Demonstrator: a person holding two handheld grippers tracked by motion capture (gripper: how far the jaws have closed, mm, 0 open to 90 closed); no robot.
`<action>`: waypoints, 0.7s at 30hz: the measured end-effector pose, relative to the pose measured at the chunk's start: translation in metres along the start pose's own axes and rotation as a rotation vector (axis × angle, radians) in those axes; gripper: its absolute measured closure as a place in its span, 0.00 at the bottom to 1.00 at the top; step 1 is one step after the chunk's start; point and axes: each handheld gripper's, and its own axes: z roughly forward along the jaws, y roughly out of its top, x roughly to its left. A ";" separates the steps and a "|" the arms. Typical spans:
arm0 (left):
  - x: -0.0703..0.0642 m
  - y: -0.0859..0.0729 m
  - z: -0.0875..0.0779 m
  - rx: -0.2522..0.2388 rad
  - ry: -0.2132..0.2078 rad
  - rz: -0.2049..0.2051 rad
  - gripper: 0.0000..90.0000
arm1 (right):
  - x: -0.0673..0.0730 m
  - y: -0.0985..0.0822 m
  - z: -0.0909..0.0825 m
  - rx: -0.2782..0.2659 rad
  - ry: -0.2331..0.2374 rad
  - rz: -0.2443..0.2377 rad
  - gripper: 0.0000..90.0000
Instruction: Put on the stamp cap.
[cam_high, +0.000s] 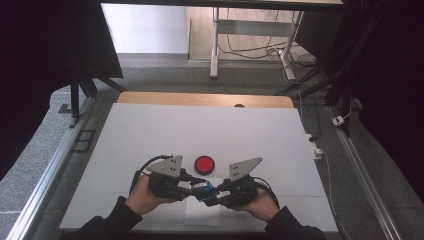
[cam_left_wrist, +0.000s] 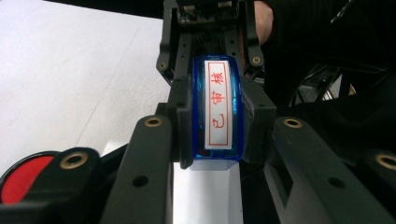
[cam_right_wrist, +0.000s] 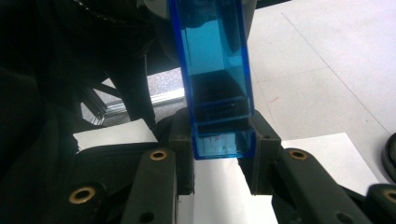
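A clear blue stamp (cam_high: 204, 191) hangs just above the table's near edge, gripped from both ends. My left gripper (cam_high: 192, 190) is shut on one end and my right gripper (cam_high: 216, 192) on the other, tips facing each other. In the left gripper view the stamp (cam_left_wrist: 218, 107) shows a white label with red characters; my left gripper (cam_left_wrist: 217, 142) pinches its near end and the right gripper (cam_left_wrist: 210, 28) holds the far end. In the right gripper view the stamp's blue body (cam_right_wrist: 212, 70) sits squeezed by my right gripper (cam_right_wrist: 223, 144).
A round red ink pad (cam_high: 204, 163) lies just beyond the grippers. A white sheet of paper (cam_high: 202, 212) lies under the stamp on the white table (cam_high: 200, 125). Beyond the table's wooden far edge (cam_high: 200, 98) stand desk legs and cables.
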 end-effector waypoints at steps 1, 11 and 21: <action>0.000 0.000 0.001 0.003 -0.002 0.000 0.78 | 0.000 0.000 0.000 0.004 0.004 -0.002 0.76; 0.003 -0.005 0.002 -0.035 -0.035 -0.025 0.78 | 0.002 0.002 -0.002 -0.002 0.003 -0.021 0.76; 0.008 -0.010 0.003 -0.081 -0.075 -0.059 0.77 | 0.003 0.003 -0.004 -0.011 0.004 -0.049 0.77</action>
